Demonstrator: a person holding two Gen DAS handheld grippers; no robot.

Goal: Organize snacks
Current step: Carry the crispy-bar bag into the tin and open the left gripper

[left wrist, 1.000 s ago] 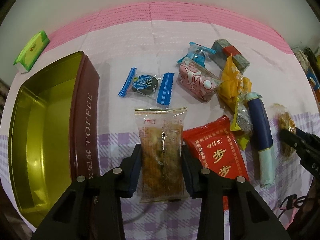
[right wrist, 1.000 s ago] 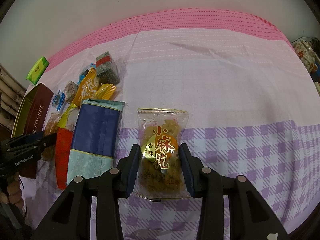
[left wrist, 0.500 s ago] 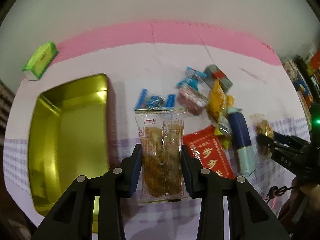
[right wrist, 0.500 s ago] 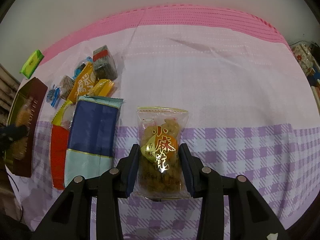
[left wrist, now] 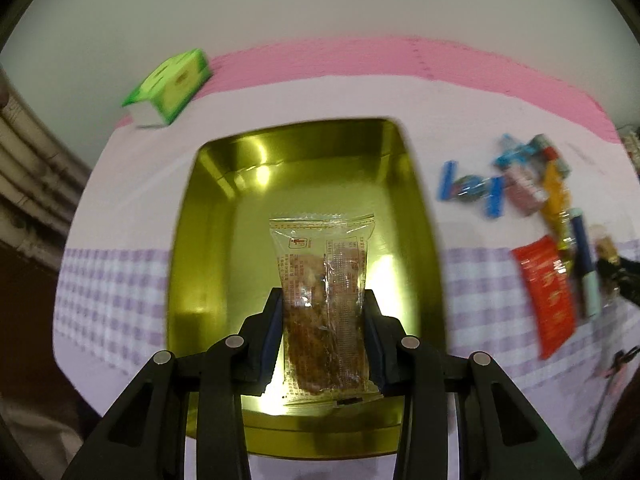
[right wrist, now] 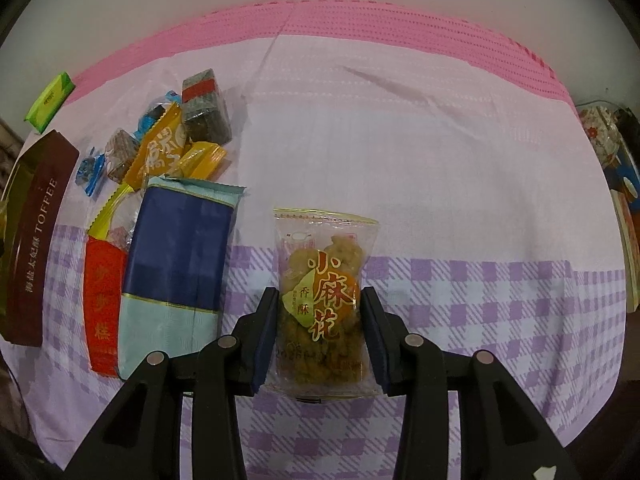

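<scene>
Now hanging over the open gold tin (left wrist: 208, 240) instead of the cloth, left gripper (left wrist: 323, 334) pinching a clear snack packet (left wrist: 324, 296) directly ahead, nothing yet dropped inside, right gripper (right wrist: 318, 338) clamping a twist-snack packet (right wrist: 326, 300), remaining snack pile (right wrist: 160, 208) waiting off to its left.

A: What sort of place?
B: Home, prob. Table w/ pink & purple-check cloth (right wrist: 440, 184) ahead of the claw, plain wall behind.
A: Other signs?
B: Toffee tin (right wrist: 38, 240) far left, green tissue pack (left wrist: 172, 86) beyond it, snack pkts (right wrist: 160, 152) loose alongside.
</scene>
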